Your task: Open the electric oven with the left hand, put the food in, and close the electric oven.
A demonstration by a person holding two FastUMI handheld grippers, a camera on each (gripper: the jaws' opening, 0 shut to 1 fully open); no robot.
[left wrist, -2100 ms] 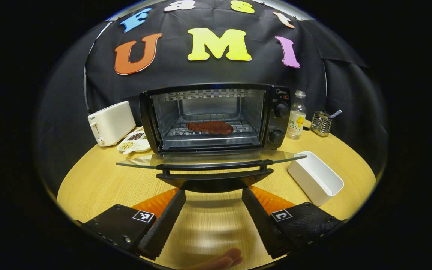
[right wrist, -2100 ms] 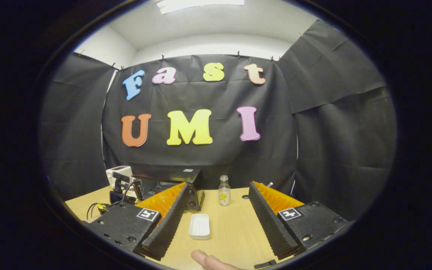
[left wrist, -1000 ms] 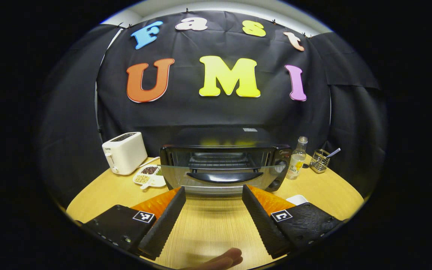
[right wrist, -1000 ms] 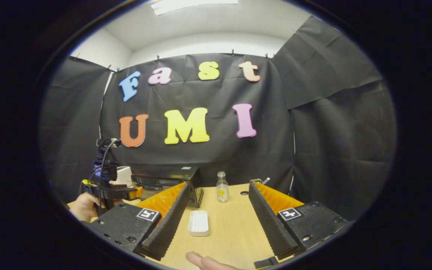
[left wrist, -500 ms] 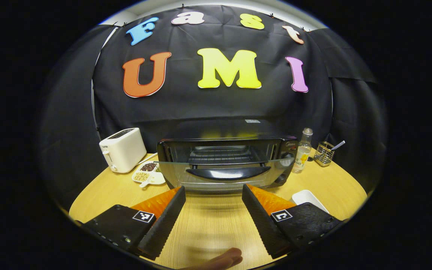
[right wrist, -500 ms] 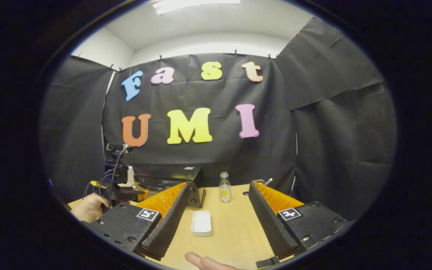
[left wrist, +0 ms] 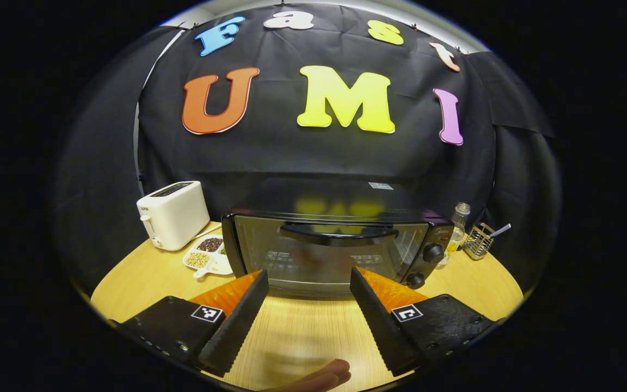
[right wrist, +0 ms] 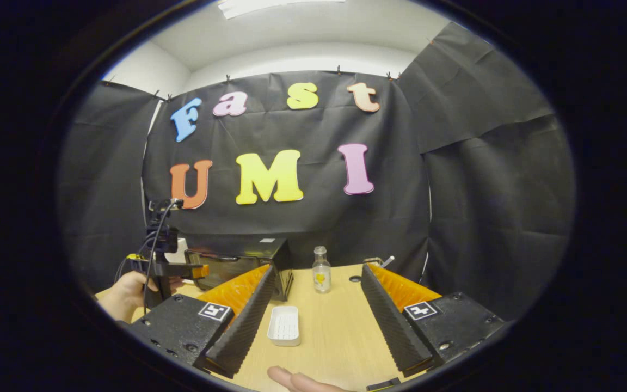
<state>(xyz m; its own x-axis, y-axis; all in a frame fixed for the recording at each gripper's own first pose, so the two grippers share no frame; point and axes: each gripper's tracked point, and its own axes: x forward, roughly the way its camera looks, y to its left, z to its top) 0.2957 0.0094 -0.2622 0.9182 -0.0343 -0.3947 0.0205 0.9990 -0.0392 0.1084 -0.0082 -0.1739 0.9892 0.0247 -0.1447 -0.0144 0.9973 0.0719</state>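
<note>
Oven door [left wrist: 327, 256] swung up shut — left gripper [left wrist: 308, 286] empty, spread.

The wooden table [left wrist: 302, 332] carries the oven [left wrist: 330, 245], toaster [left wrist: 173, 214], snack dish [left wrist: 207, 258], bottle [left wrist: 458, 226], wire caddy [left wrist: 479, 243] and white tray [right wrist: 284, 325].

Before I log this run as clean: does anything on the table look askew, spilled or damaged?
Nothing stands out. The oven door is up and looks shut, and the toaster, bottle and white tray sit upright.

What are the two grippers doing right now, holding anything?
Left gripper: open, holding nothing, facing the oven.
Right gripper: open, holding nothing, above the table.
</note>
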